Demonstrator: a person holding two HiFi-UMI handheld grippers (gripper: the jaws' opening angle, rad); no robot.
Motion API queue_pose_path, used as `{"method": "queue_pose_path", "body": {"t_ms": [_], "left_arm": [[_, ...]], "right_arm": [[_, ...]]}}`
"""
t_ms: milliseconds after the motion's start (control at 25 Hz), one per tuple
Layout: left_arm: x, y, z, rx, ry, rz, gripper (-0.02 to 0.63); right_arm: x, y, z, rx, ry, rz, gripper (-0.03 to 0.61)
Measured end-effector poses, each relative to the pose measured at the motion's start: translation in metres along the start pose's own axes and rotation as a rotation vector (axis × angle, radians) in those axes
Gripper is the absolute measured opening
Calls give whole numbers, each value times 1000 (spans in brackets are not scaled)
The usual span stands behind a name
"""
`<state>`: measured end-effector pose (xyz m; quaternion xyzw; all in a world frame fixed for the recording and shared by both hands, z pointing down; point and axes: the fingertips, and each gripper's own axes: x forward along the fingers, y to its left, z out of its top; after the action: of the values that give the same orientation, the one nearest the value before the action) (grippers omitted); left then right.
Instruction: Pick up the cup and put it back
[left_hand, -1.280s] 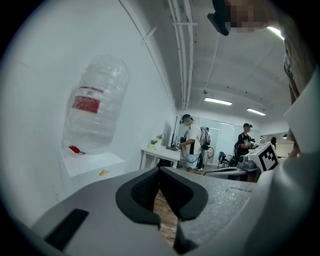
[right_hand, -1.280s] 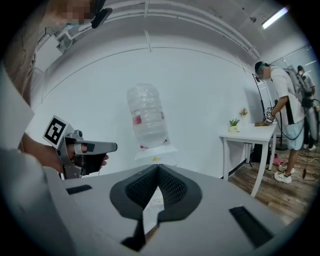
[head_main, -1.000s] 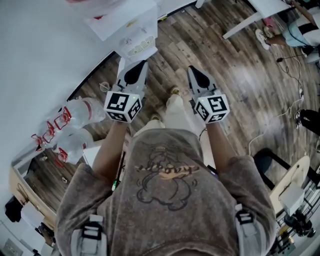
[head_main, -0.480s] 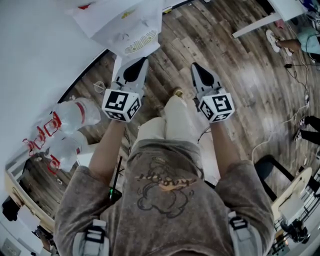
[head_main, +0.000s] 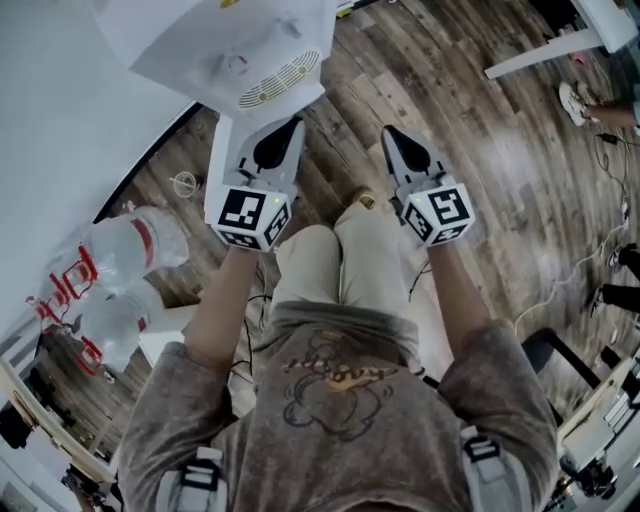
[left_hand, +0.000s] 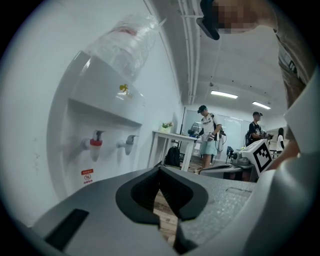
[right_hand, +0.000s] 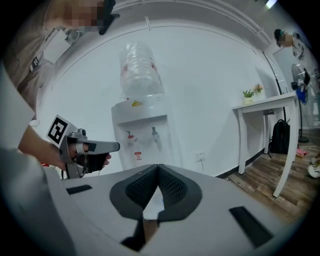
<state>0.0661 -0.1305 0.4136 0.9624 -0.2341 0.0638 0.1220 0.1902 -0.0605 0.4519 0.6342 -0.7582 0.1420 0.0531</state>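
No cup shows in any view. In the head view my left gripper (head_main: 288, 125) and right gripper (head_main: 390, 132) are held side by side over the wooden floor, pointing at a white water dispenser (head_main: 250, 60). Both are shut with nothing between the jaws. The left gripper view has its closed jaw tips (left_hand: 160, 167) level with the dispenser's red tap (left_hand: 95, 142) and grey tap (left_hand: 128, 142). The right gripper view, over its own closed tips (right_hand: 159, 166), takes in the dispenser (right_hand: 145, 135), its bottle (right_hand: 140, 70) and the left gripper (right_hand: 116, 146) beside it.
Two spare water bottles (head_main: 150, 235) lie on the floor at the left by the wall. A white table (right_hand: 265, 107) with a small plant stands to the right of the dispenser, a dark bag under it. Other people (left_hand: 207, 132) stand further back in the room.
Both grippers have sunk together as the person bends the knees. The dispenser's top now fills more of the head view. The jaws stayed closed.
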Motion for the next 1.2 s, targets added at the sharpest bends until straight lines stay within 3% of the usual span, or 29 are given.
{"method": "queue_pose_path", "body": {"t_ms": [720,1200], "left_arm": [[43,76,-170,14,-47,74,2],[32,94,-221,15,-73,99,2]], "right_arm": [[95,-38,-154,-61,-65,83,2],[109,-37,-199,-35,-92,92,2]]}}
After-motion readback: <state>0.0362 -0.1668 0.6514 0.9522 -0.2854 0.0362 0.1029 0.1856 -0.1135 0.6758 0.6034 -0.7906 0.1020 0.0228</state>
